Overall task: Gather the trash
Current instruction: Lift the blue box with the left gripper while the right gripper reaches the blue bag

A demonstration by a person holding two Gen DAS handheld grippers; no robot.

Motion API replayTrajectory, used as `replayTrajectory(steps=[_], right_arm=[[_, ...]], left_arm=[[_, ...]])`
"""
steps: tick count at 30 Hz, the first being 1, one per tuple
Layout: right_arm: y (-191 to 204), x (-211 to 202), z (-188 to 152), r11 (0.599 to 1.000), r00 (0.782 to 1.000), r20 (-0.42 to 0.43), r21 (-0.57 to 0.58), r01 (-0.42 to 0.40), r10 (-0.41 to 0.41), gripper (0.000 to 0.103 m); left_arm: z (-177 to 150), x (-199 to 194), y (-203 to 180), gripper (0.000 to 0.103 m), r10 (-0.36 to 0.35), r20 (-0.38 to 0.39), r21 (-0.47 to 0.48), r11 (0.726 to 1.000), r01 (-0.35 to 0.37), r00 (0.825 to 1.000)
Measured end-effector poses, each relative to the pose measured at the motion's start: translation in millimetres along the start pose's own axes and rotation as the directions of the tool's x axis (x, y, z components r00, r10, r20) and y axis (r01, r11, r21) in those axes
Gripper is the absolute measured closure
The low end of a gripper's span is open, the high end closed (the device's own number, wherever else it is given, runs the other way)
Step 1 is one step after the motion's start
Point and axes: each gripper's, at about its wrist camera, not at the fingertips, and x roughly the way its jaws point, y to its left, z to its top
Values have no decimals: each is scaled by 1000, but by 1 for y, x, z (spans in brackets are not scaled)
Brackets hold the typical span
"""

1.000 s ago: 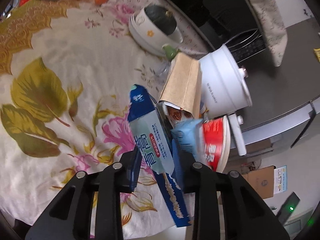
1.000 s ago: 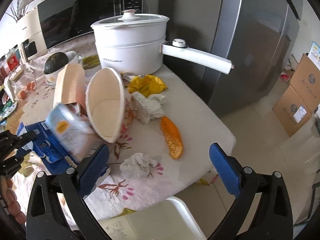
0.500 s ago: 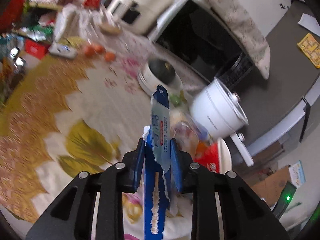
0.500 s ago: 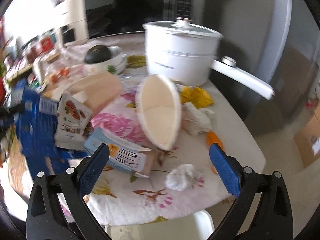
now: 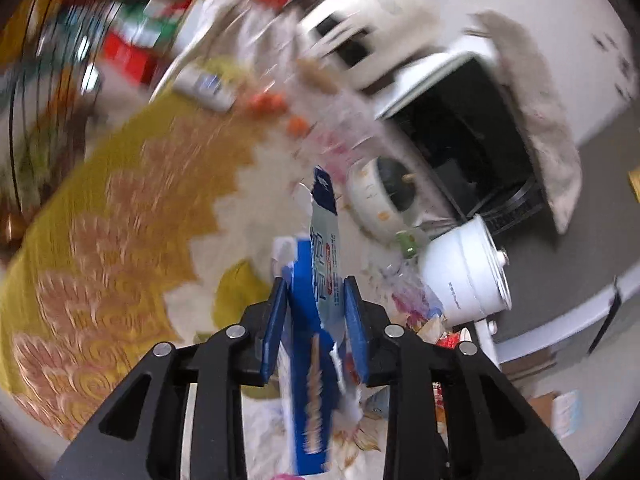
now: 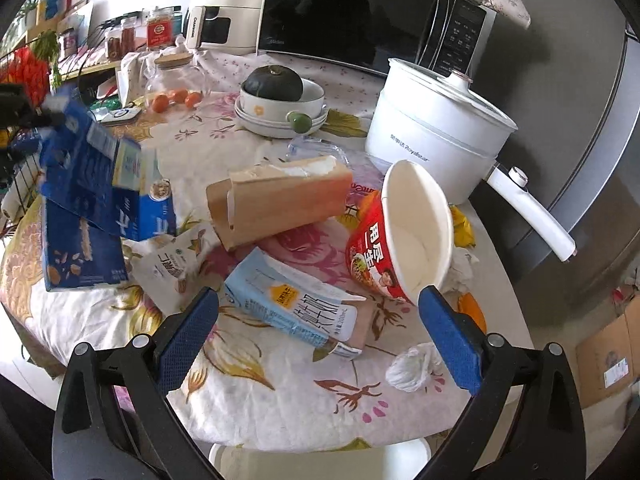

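The left gripper [image 5: 316, 306] grasps a torn blue carton [image 5: 320, 264] between its pads, jaws having just eased wider. The right gripper [image 6: 318, 326] stands wide apart, grasping nothing; just ahead lies a milk carton [image 6: 288, 300], a red noodle cup [image 6: 400, 236] beyond its right finger.

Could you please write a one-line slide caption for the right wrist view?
Open right claw poised over a littered floral table: milk carton, noodle cup, brown paper bag, crumpled tissue.
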Motion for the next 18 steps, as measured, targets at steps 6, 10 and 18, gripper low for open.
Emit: replayTrajectory(steps=[6,10,18], right_arm=[[-4,-5,-2,1000,1000,4,27,-5,5,7],[-7,-13,-4,1000,1000,18,30,-8,7,7],[-8,-25,-10,1000,999,31,23,-15,15,7]], left_arm=[[-1,22,29,47,-3,-102,-107,994,-8,995],[0,15,38,47,95,-85,-134,985,-106,992],[8,-16,67,38,129,-24,-210,969,-132,991]])
